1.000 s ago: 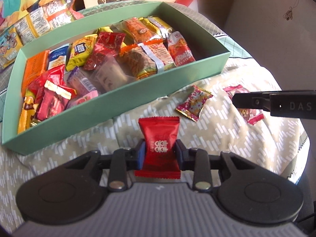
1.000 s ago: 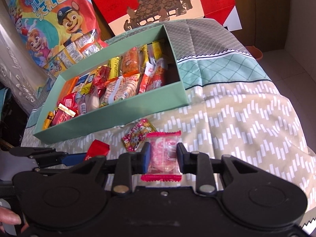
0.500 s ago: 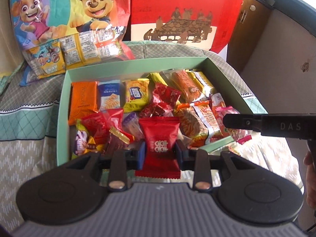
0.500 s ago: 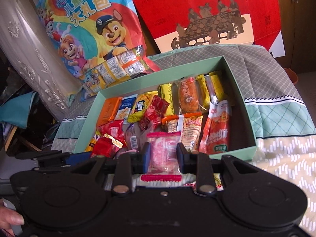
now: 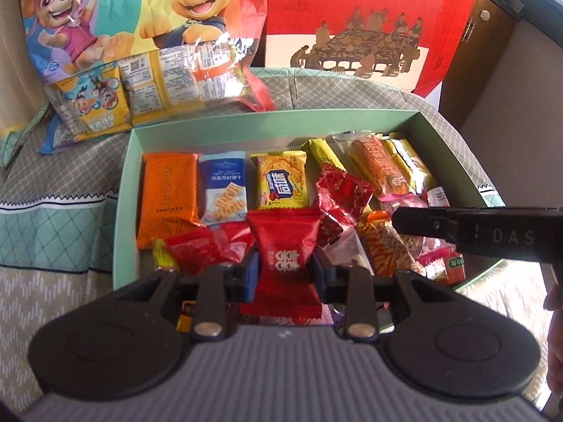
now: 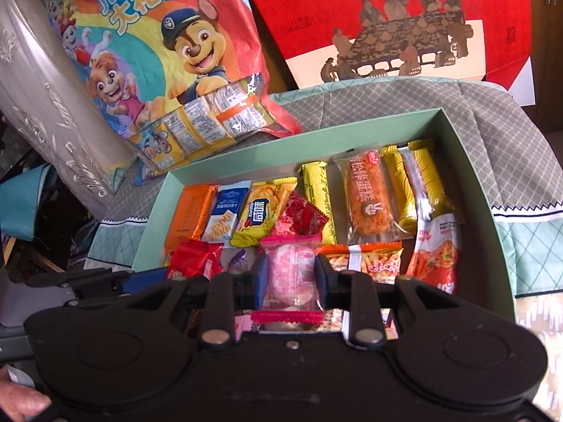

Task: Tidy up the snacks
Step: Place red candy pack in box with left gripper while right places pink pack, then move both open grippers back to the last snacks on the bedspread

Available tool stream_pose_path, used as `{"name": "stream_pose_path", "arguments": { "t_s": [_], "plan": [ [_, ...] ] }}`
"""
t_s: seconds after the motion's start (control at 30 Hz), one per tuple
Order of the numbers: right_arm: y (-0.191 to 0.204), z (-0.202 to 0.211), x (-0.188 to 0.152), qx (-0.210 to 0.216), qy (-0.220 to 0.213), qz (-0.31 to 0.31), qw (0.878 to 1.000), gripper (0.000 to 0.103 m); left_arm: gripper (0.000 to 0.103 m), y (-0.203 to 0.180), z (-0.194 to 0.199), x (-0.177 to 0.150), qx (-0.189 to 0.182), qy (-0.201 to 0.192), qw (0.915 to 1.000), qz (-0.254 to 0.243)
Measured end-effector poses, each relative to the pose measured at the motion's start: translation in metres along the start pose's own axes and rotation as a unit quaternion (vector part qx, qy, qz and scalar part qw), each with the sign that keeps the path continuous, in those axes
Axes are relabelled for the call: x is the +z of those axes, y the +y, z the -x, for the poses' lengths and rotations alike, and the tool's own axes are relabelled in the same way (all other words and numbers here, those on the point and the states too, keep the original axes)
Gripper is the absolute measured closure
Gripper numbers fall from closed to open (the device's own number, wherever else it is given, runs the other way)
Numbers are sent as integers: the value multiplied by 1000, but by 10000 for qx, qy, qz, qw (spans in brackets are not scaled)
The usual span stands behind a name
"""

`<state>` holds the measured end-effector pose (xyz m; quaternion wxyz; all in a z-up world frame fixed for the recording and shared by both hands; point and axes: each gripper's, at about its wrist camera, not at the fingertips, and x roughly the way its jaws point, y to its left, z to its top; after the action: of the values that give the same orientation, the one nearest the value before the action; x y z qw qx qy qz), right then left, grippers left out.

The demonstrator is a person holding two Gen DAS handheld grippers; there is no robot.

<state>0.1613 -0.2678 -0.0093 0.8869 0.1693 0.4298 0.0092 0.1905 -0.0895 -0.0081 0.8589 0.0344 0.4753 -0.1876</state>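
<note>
My left gripper (image 5: 283, 270) is shut on a red snack packet (image 5: 285, 246) with white characters, held above the near part of the mint-green box (image 5: 121, 211). The box (image 6: 468, 161) is filled with several wrapped snacks. My right gripper (image 6: 290, 274) is shut on a pink-and-clear wrapped cake (image 6: 292, 267), also over the box's near side. In the left wrist view the right gripper's black finger (image 5: 440, 225) reaches in from the right, over the box's right half. The left gripper's arm (image 6: 88, 281) shows at the lower left of the right wrist view.
A cartoon-dog gift bag (image 5: 140, 35) with small packets leans behind the box at the left. A red printed carton (image 5: 369, 28) stands behind at the right. A patterned cloth (image 5: 52, 228) covers the surface. A hand (image 6: 21, 397) shows at the lower left.
Both grippers have carried their packets from over the cloth in front of the box to above the box's inside. The views have tilted up, bringing the gift bag and red carton into sight.
</note>
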Motion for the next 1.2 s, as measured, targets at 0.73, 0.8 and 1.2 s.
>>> {"name": "stream_pose_path", "arguments": {
  "t_s": [0.73,0.8,1.2],
  "plan": [
    [-11,32,-1,-71,-300,-341,9989,0,0,3,15,-2,402,-146,9989,168],
    [-13,36,-6,-81,-298,-404,9987,0,0,0,18,-5,373,-129,9991,130],
    [-18,67,-33,-196,-338,-481,9981,0,0,-16,42,-33,236,-91,9997,-69]
  ]
}}
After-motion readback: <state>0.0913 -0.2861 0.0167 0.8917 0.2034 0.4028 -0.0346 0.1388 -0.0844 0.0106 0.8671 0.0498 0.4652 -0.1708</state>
